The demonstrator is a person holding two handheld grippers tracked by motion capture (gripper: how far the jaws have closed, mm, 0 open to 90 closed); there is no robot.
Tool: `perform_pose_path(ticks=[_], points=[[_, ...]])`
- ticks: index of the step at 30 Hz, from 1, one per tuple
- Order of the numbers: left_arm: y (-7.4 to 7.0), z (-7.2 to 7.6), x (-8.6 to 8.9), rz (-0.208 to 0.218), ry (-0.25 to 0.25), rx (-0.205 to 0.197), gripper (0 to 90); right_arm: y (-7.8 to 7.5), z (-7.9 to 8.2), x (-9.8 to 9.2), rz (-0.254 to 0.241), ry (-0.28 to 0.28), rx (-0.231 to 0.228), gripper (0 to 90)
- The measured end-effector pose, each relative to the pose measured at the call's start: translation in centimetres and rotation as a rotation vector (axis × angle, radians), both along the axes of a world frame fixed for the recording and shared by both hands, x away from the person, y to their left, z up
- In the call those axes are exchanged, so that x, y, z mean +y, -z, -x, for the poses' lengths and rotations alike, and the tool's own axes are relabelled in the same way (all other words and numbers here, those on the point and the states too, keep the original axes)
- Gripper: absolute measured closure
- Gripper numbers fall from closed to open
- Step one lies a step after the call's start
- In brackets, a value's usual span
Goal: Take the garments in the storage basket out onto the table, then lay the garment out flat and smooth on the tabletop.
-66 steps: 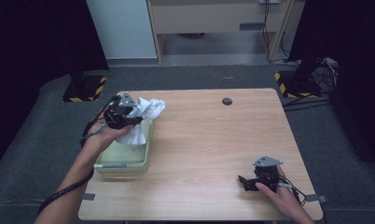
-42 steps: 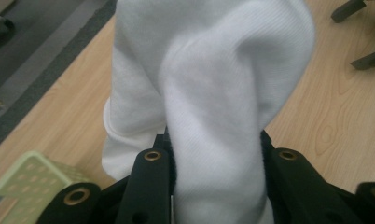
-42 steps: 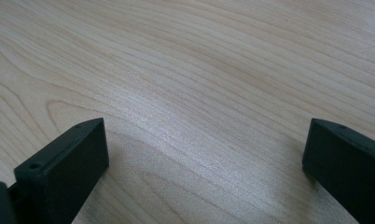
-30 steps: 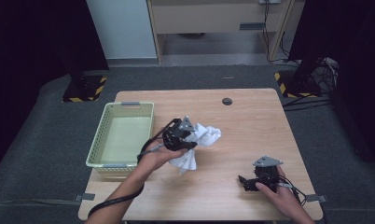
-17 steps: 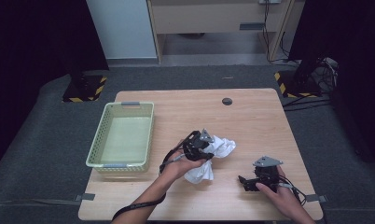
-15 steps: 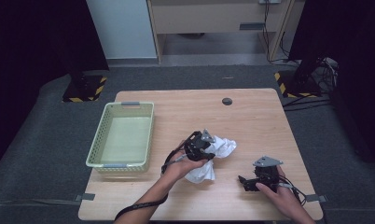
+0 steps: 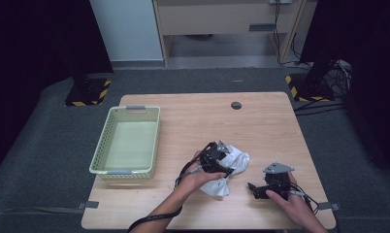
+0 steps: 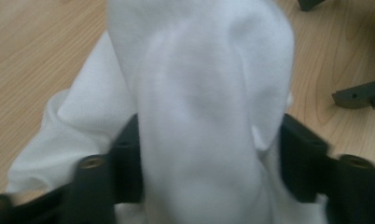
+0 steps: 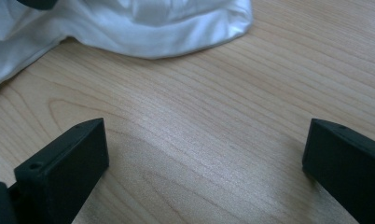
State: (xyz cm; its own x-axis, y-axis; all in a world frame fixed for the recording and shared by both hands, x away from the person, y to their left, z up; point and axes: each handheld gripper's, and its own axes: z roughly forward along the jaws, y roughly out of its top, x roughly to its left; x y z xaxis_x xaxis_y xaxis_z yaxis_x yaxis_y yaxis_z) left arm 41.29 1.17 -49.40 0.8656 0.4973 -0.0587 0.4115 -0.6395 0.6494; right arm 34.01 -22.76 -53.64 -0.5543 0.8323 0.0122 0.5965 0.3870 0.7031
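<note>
We see left gripper [image 7: 225,160] jaws just been opening, crumpled white soft cloth [image 8: 199,107] between them, pads no longer pinching. Right gripper [image 7: 253,189] wide open, empty, resting near right. Cloth lies on light wooden table [image 7: 261,126], near centre, right of pale green plastic basket [image 7: 127,167]. We judge cloth light, limp, non-slippery; grab bunched fold or edge.

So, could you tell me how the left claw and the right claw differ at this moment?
The left claw has the white cloth between its jaws, which have just been opening; the right claw has bare table between its jaws. The left claw sits over the cloth near the table's middle; the right claw rests nearer the front edge, beside the cloth. Both are black and hand-held.
</note>
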Motion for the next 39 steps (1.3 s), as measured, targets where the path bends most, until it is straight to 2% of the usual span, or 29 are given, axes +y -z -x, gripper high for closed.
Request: perform_pose_path(ticks=[2,4,7,10,12,15,17,19,20,22,24,25,27,30,31,36,39], points=[[-0.6,0.2,0.1,0.009,0.008,-0.015,18.7,0.0,0.0,0.0,0.001,-0.018,-0.001,0.4],[-1.6,0.5,0.4,0.021,-0.004,-0.037,13.3,0.0,0.0,0.0,0.001,-0.022,0.000,0.3],[-3.1,1.0,1.4,0.032,-0.029,-0.058,10.5,0.0,0.0,0.0,0.002,-0.023,0.000,0.3],[-4.3,1.7,2.7,0.000,-0.032,-0.085,8.8,0.0,0.1,0.0,0.004,-0.028,-0.001,0.4],[-4.4,2.0,3.6,-0.005,-0.049,-0.095,9.1,-0.1,0.3,0.0,0.004,-0.037,-0.003,1.7],[-3.9,2.1,5.0,0.005,-0.078,-0.097,11.0,-0.4,0.4,0.2,0.022,-0.055,-0.014,2.9],[-3.4,2.0,5.9,0.062,-0.101,-0.079,13.8,-0.7,0.7,0.2,0.019,-0.071,-0.025,5.6],[-3.0,1.9,6.6,0.105,-0.122,-0.043,17.0,-1.1,0.9,0.4,0.009,-0.114,-0.024,9.6],[-3.0,2.0,7.0,0.116,-0.131,-0.049,19.0,-1.4,1.0,0.5,0.001,-0.128,-0.030,12.0],[-2.7,2.4,7.6,0.099,-0.124,-0.067,25.6,-1.9,1.4,0.8,-0.008,-0.155,-0.047,16.6],[-2.4,2.7,8.2,0.062,-0.123,-0.089,31.0,-2.5,1.9,1.1,-0.019,-0.189,-0.066,25.1],[-2.2,2.7,8.5,0.052,-0.121,-0.089,34.7,-2.7,2.0,1.3,-0.025,-0.206,-0.070,27.4],[-1.5,2.7,8.5,0.045,-0.133,-0.068,39.0,-3.0,2.3,1.7,-0.041,-0.235,-0.071,38.8],[-0.4,2.6,7.7,0.004,-0.109,-0.058,43.7,-3.2,2.7,2.7,-0.042,-0.278,-0.078,49.5],[0.0,2.6,7.4,-0.015,-0.095,-0.061,44.6,-3.2,2.8,3.0,-0.041,-0.293,-0.083,51.4],[1.1,2.2,6.4,-0.044,-0.054,-0.020,46.1,-3.3,3.2,4.2,-0.038,-0.327,-0.090,54.8],[1.4,2.5,5.9,-0.038,-0.035,0.002,47.9,-3.3,3.3,4.5,-0.042,-0.326,-0.101,52.4]])
